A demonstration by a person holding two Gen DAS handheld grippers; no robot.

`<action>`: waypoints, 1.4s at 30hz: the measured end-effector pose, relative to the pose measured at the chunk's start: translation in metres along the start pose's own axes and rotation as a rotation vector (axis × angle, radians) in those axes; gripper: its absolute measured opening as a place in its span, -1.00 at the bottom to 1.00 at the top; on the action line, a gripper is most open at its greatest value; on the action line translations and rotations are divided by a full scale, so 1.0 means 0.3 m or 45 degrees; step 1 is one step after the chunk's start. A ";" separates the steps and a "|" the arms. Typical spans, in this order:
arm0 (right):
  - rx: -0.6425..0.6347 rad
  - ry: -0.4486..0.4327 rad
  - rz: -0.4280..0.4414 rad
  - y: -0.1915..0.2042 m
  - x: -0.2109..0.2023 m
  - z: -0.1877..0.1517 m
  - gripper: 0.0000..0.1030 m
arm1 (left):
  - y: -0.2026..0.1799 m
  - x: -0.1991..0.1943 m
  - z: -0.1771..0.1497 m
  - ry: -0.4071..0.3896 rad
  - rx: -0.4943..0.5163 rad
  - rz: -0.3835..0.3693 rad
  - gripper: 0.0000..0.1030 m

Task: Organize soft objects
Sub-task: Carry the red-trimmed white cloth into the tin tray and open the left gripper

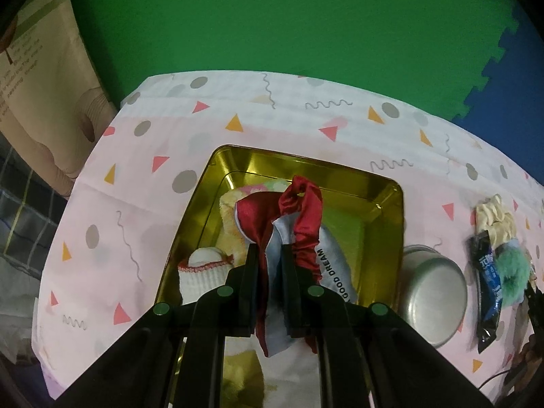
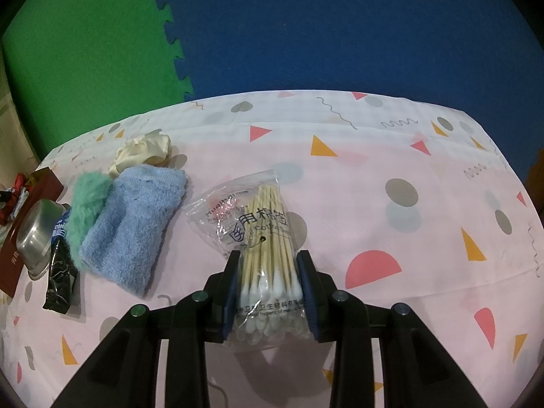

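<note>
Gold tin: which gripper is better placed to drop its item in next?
Left. The left gripper holds the sleep mask right over the gold tin; the right gripper clamps the cotton swab bag far from it.

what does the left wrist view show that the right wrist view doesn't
Only the left wrist view shows the inside of the gold tin, with a white sock and yellow plush in it, and the left gripper shut on a red and grey eye mask above it.

Only the right wrist view shows the right gripper shut on a bag of cotton swabs, and a blue towel.

Both show the steel bowl, green fluffy item, cream cloth, black packet and pink tablecloth.
</note>
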State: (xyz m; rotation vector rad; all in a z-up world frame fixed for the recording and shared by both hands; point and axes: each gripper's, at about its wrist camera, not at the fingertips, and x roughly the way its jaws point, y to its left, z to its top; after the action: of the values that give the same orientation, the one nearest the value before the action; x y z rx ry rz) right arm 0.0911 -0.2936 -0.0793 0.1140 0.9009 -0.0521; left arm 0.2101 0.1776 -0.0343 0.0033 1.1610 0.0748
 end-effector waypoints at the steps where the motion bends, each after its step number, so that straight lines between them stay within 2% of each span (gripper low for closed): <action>1: -0.001 0.000 -0.001 0.002 0.001 0.001 -0.35 | 0.002 0.006 0.002 0.002 0.000 0.006 -0.79; 9: -0.011 0.001 -0.011 0.006 0.001 0.000 -0.35 | 0.030 0.018 0.008 -0.006 -0.014 0.009 -0.68; 12: -0.012 0.002 -0.013 0.009 0.001 0.000 -0.35 | 0.035 0.011 0.003 -0.016 -0.002 0.015 -0.57; 14: -0.012 0.002 -0.014 0.009 0.001 0.000 -0.35 | 0.039 0.002 -0.002 -0.026 0.001 0.028 -0.39; 16: -0.016 0.002 -0.017 0.011 0.002 0.000 -0.35 | 0.046 -0.009 -0.005 -0.034 -0.002 0.027 -0.29; 24: -0.036 0.005 -0.038 0.018 0.006 0.000 -0.35 | 0.055 -0.077 -0.039 -0.094 -0.008 0.026 -0.28; 28: -0.050 0.007 -0.052 0.025 0.007 0.001 -0.35 | 0.056 -0.115 -0.076 -0.128 -0.023 0.004 -0.16; 33: -0.065 0.008 -0.069 0.029 0.005 0.000 -0.34 | 0.058 -0.152 -0.127 -0.160 -0.062 -0.031 -0.11; 42: -0.100 0.010 -0.111 0.047 0.007 -0.003 -0.33 | 0.071 -0.192 -0.227 -0.229 -0.116 0.045 0.05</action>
State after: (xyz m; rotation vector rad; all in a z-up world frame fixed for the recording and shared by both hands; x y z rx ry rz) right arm 0.0931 -0.2794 -0.0804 0.0018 0.9142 -0.0973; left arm 0.1237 0.1931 -0.0077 -0.0494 0.9769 0.1554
